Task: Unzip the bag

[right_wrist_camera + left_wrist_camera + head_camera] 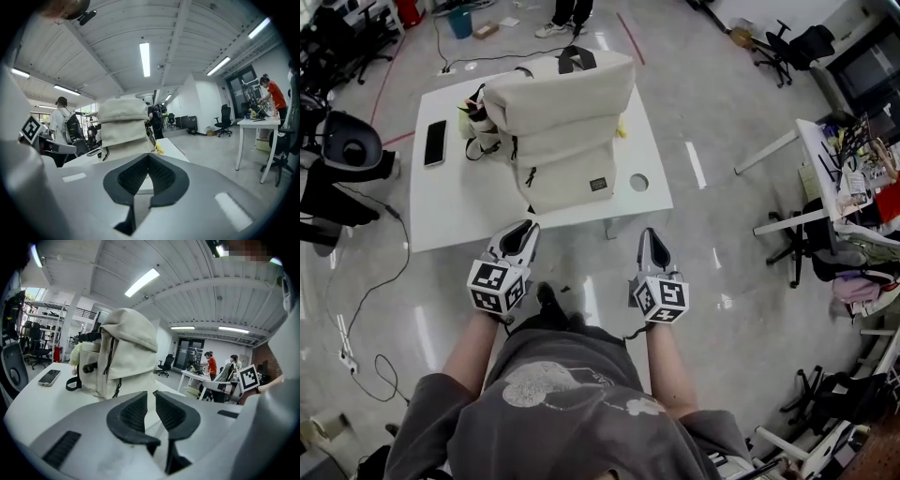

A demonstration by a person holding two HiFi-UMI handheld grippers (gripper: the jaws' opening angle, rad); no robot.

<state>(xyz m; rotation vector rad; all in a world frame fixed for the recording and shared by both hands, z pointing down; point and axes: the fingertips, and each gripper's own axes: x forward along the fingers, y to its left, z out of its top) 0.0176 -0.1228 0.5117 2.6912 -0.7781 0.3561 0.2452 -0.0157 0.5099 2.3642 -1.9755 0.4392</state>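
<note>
White surface in an open workshop; cream backpack upright on it, both grippers short of it.
Left gripper jaws stand slightly apart, empty; right gripper jaws are clenched on nothing. Best to steady the backpack with one and pinch a zip pull with the other. Its dark label is unreadable.

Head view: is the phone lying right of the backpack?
No, the phone lies on the white table left of the backpack, near the table's left edge.
</note>
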